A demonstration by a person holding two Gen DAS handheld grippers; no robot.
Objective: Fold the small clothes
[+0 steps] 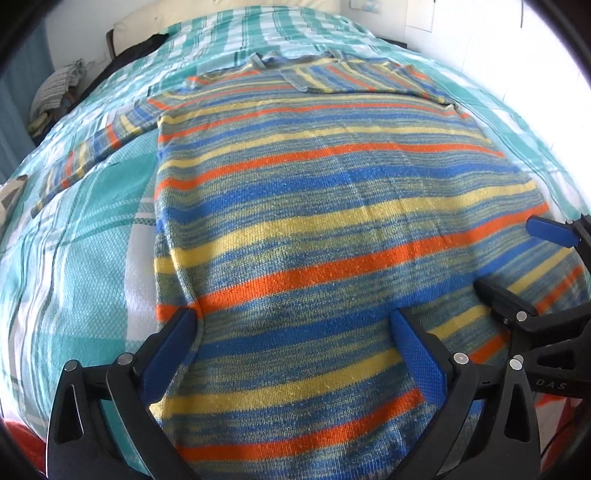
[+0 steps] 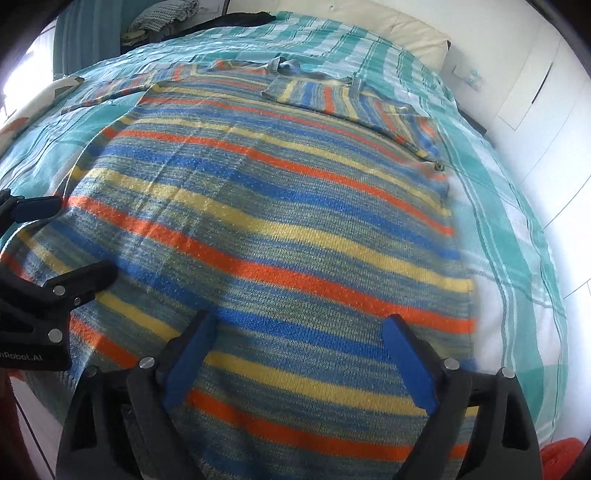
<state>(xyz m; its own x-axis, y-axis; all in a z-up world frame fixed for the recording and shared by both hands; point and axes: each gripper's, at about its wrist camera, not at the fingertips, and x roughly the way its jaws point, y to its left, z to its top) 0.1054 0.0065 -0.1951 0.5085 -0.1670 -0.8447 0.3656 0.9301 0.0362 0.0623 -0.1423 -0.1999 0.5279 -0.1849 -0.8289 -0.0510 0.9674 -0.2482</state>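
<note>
A knitted sweater (image 1: 314,206) with blue, yellow, orange and grey-green stripes lies flat on the bed, hem nearest me. One sleeve (image 1: 351,79) is folded across the chest below the collar. The other sleeve (image 1: 92,151) stretches out to the left on the cover. My left gripper (image 1: 295,332) stands open just above the hem, its left finger at the sweater's side edge. My right gripper (image 2: 301,343) is open over the hem's right part of the sweater (image 2: 258,221), nothing pinched between its blue pads. Each gripper shows in the other's view: right gripper (image 1: 502,254), left gripper (image 2: 88,236).
A teal and white plaid cover (image 1: 74,258) spreads over the bed under the sweater. A cream pillow (image 2: 399,26) lies at the head. A pile of clothes (image 1: 55,88) sits beyond the bed's far left. White cupboard doors (image 2: 535,92) stand on the right. Red cloth (image 2: 561,454) shows near me.
</note>
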